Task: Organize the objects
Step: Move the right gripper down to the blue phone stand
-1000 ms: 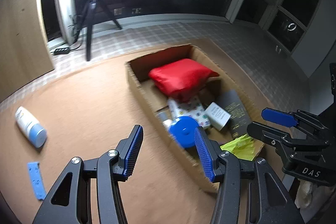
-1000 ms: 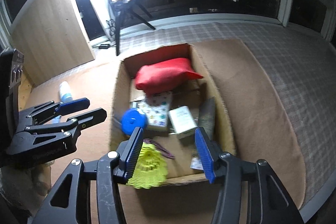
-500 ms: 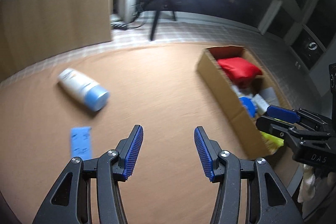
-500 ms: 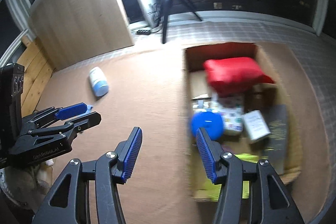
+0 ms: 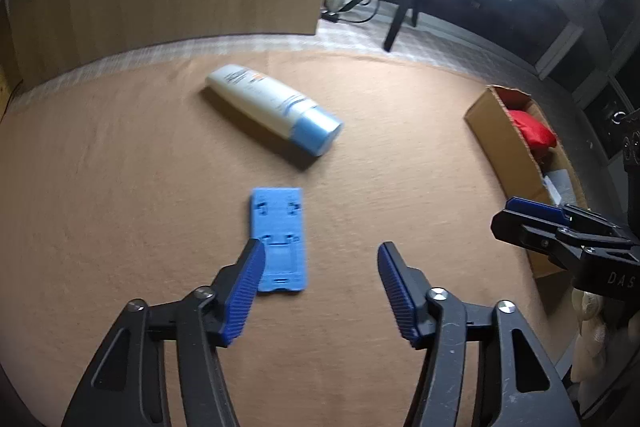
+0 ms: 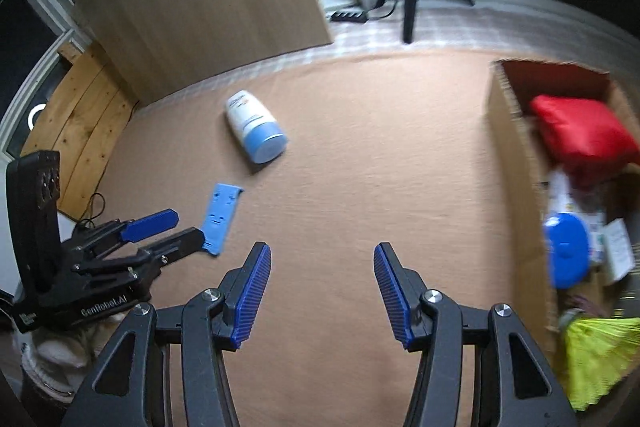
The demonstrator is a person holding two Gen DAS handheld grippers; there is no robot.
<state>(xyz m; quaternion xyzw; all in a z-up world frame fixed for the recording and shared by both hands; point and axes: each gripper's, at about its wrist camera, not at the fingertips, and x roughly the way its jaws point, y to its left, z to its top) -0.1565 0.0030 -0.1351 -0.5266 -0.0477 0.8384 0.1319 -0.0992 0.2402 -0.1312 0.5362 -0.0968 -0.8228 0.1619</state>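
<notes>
Left wrist view: the left gripper (image 5: 320, 291) hovers low with fingers spread and empty, the flat blue plastic plate (image 5: 279, 239) just beside its left finger. To pick it up well, I judge it should shift left to straddle the thin, hard plate across its narrow width. Beyond lies a smooth white bottle (image 5: 272, 107) with a blue cap, on its side on the tan carpet (image 5: 400, 155).

Right wrist view: the right gripper (image 6: 322, 291) is likewise spread and empty. The cardboard box (image 6: 516, 163) at right holds a soft red pouch (image 6: 580, 131).
</notes>
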